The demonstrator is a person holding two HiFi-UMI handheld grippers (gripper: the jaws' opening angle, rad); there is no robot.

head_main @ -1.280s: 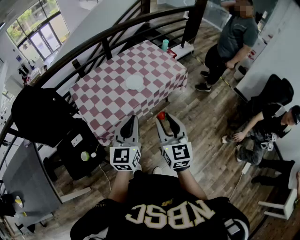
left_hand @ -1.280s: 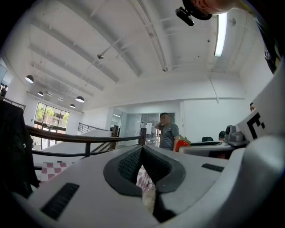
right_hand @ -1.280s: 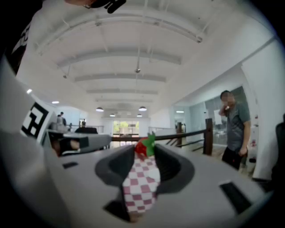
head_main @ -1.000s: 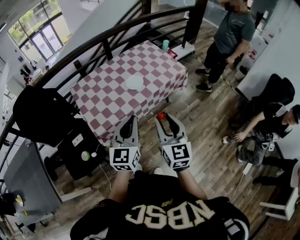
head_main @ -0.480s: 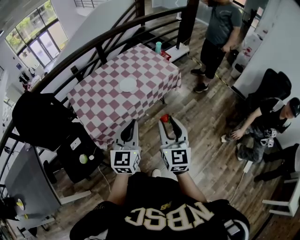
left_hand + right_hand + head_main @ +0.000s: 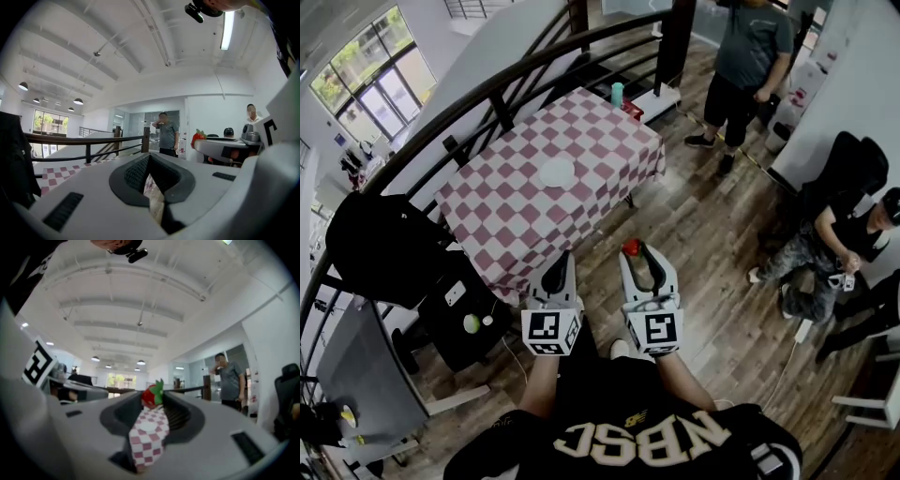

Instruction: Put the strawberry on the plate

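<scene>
A red strawberry (image 6: pixel 630 247) with a green top sits pinched at the tips of my right gripper (image 6: pixel 633 250), held in the air over the wooden floor, short of the table. In the right gripper view the strawberry (image 6: pixel 152 394) fills the gap between the fingertips. The white plate (image 6: pixel 557 172) lies mid-table on the red-and-white checked cloth (image 6: pixel 502 202), well ahead of both grippers. My left gripper (image 6: pixel 559 261) hangs beside the right one, shut and holding nothing. From the left gripper view the strawberry (image 6: pixel 198 138) shows off to the right.
A dark curved railing (image 6: pixel 487 89) runs behind the table. A teal cup (image 6: pixel 618 93) stands at the table's far corner. One person stands (image 6: pixel 750 56) at the back right, another sits (image 6: pixel 830 244) at the right. A black chair (image 6: pixel 384 234) stands left of the table.
The strawberry stays in my right gripper, and both grippers keep their pose side by side. The view has shifted a little toward the table. The standing person has stepped away to the right.
</scene>
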